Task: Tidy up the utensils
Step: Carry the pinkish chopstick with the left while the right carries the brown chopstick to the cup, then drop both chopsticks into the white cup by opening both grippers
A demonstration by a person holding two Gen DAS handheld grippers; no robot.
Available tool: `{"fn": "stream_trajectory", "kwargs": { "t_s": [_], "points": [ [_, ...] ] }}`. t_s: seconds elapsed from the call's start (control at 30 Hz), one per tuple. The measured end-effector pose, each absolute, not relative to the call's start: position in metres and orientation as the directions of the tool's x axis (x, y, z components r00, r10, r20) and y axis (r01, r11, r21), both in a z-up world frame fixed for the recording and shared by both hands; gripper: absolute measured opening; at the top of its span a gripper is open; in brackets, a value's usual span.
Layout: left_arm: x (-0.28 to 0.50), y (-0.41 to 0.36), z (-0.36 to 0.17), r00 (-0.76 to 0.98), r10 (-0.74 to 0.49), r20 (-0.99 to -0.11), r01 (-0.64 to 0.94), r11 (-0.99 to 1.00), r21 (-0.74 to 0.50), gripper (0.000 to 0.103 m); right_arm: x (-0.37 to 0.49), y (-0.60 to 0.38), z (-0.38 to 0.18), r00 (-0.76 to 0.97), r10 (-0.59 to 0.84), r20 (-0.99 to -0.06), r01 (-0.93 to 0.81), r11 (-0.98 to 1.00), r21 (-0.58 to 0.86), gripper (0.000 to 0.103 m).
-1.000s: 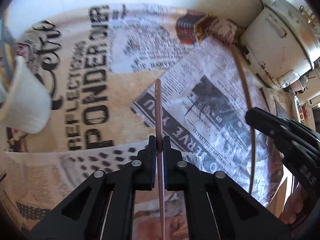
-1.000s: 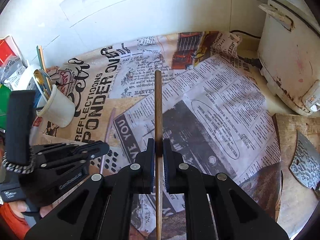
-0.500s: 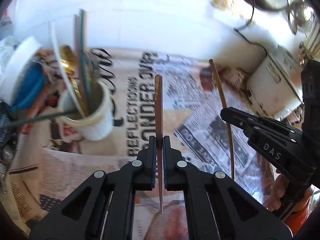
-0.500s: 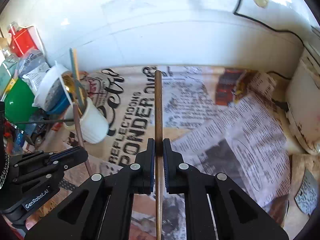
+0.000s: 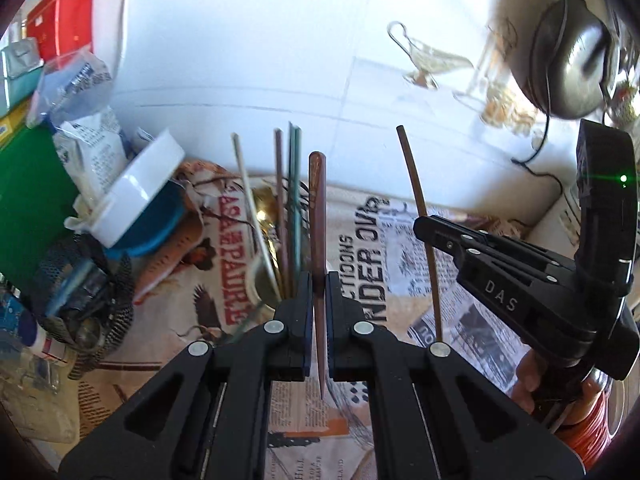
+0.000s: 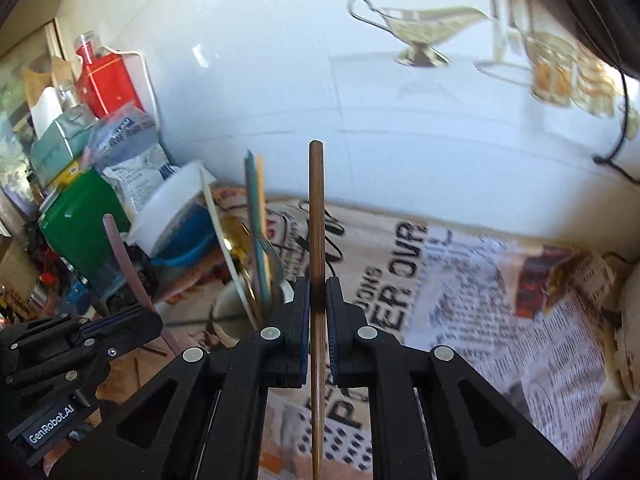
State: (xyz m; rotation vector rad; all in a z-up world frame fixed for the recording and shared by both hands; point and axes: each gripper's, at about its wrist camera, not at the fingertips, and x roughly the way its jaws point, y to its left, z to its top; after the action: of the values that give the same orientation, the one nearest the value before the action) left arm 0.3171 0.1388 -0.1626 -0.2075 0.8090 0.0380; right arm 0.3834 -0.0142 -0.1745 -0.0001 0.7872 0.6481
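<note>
Wood in both grippers. My left gripper (image 5: 316, 288) is clamped on a reddish-brown chopstick (image 5: 317, 216), gripped low on its shaft: blunt end up, pointed tip hanging below the fingers (image 5: 300, 296) above the newspaper (image 5: 360, 256). It stands close to upright in the left wrist view.

My right gripper (image 6: 318, 292) is clamped on a second, brown chopstick (image 6: 316, 208), held near mid-length and also roughly upright; its lower end runs out of frame. In the left wrist view the same brown stick shows at the right, pinched in the right gripper's black jaws.

Target holder: a white cup (image 6: 224, 308) on the newspaper-covered counter, directly ahead of both grippers and partly hidden behind their fingers. It already holds a white stick (image 5: 250, 200), a brown stick (image 5: 280, 200), a teal pair (image 5: 295, 184) and a gold spoon (image 6: 236, 240), all leaning slightly. Neither held chopstick is in the cup; both sit above counter level, near its rim.

Left of the cup: a white-lidded blue tub (image 5: 140, 200), a green container (image 6: 80, 220), a red carton (image 6: 108, 84) and bags. A metal gravy boat (image 6: 420, 28) sits on the shelf against the white wall.
</note>
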Motion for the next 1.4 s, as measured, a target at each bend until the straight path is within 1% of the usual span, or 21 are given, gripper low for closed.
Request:
{"fn": "stream_trajectory", "kwargs": {
  "t_s": [0.23,0.53,0.7,0.97,1.1,1.23,1.4],
  "points": [
    [0.327,0.173,-0.139,0.738,-0.002,-0.675,-0.163,0.97,-0.181,0.004,0.398,0.024,-0.164,0.527,0.592,-0.61,-0.588,0.772,0.241,0.007],
    [0.343,0.192,-0.115,0.778,0.012,-0.628,-0.178,0.963,-0.202,0.004,0.421,0.056,-0.166,0.543,0.606,-0.582,-0.601,0.764,0.234,0.007],
    [0.355,0.196,-0.111,0.786,0.019,-0.617,-0.182,0.963,-0.201,0.004,0.428,0.067,-0.169,0.572,0.604,-0.556,-0.595,0.771,0.226,0.007],
    [0.372,0.205,-0.133,0.758,0.032,-0.651,-0.214,0.956,-0.202,0.004,0.433,0.073,-0.187,0.59,0.616,-0.523,-0.594,0.769,0.236,0.007],
    [0.379,0.207,-0.148,0.738,0.031,-0.674,-0.228,0.952,-0.206,0.004,0.426,0.074,-0.196,0.599,0.618,-0.508,-0.606,0.766,0.217,0.007],
    [0.384,0.206,-0.16,0.718,0.027,-0.695,-0.232,0.951,-0.204,0.004,0.421,0.074,-0.206,0.588,0.622,-0.517,-0.622,0.756,0.203,0.007],
    [0.387,0.2,-0.169,0.694,0.015,-0.719,-0.211,0.96,-0.184,0.004,0.416,0.07,-0.211,0.552,0.612,-0.566,-0.639,0.747,0.183,0.007]
  ]
}}
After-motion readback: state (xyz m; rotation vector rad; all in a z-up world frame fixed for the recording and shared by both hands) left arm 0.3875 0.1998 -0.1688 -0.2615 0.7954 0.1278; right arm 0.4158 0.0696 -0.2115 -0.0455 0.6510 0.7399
